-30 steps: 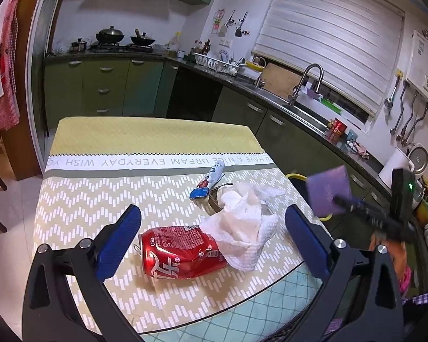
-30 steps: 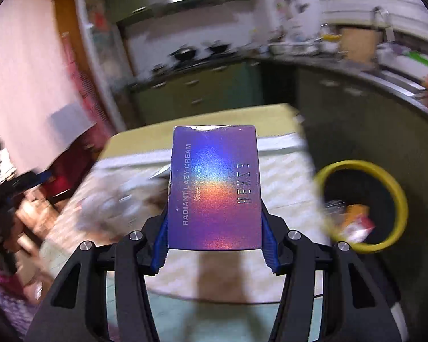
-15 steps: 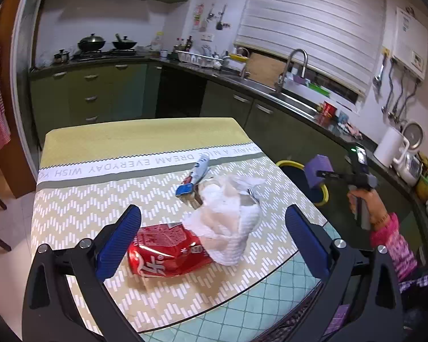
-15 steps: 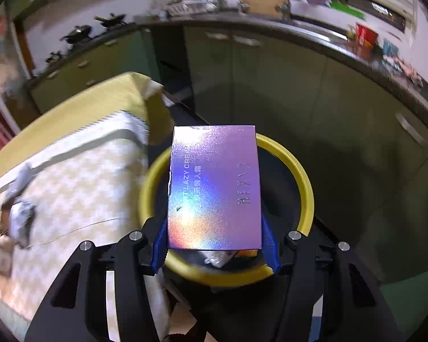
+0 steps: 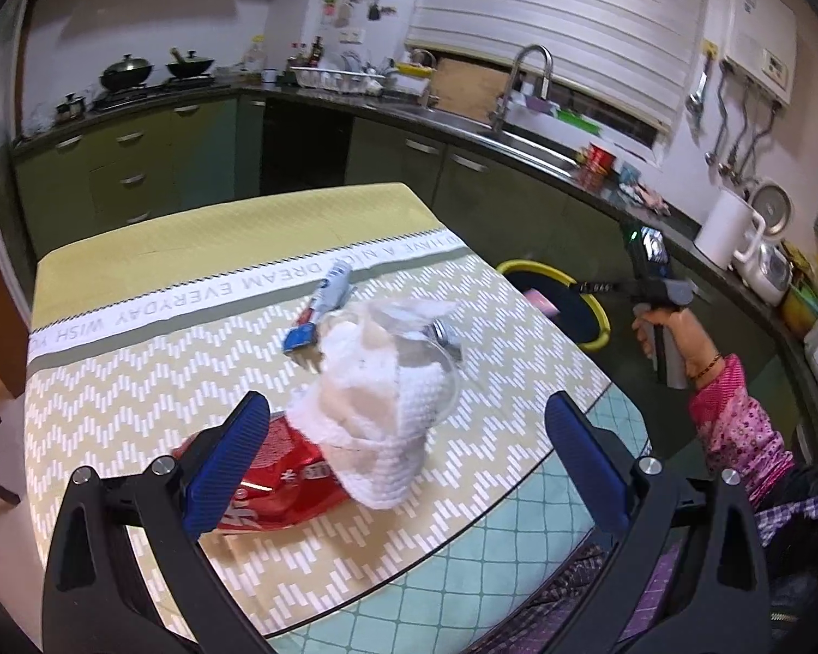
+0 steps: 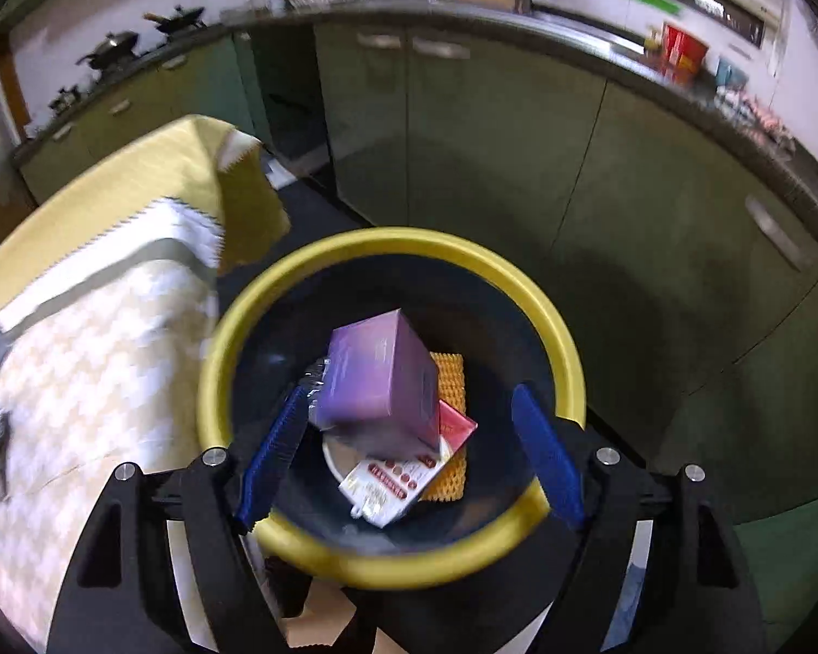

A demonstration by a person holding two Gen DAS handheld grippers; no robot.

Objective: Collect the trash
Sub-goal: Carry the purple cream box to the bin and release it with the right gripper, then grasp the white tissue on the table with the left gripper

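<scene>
My right gripper (image 6: 409, 458) hangs over the yellow-rimmed bin (image 6: 564, 354), its jaws opening. The purple box (image 6: 382, 376) is free of the pads and drops into the bin onto other wrappers. In the left wrist view my left gripper (image 5: 409, 463) stands open above the table, nothing between its fingers. Just beyond it lie a crushed red can (image 5: 283, 496) and a crumpled white paper towel (image 5: 376, 414). A blue-and-white tube (image 5: 327, 300) lies farther back. The right gripper (image 5: 600, 289) and the hand holding it show over the bin (image 5: 594, 316) at the right.
The table (image 5: 136, 381) carries a yellow zigzag cloth; its near-right corner is teal. Green cabinets (image 6: 491, 136) and a dark counter with sink stand behind the bin. A person's pink sleeve (image 5: 736, 430) is at the right.
The right gripper swung from over the table to above the bin, then opened and let go of the purple box. The left gripper moved closer to the can and paper towel.
</scene>
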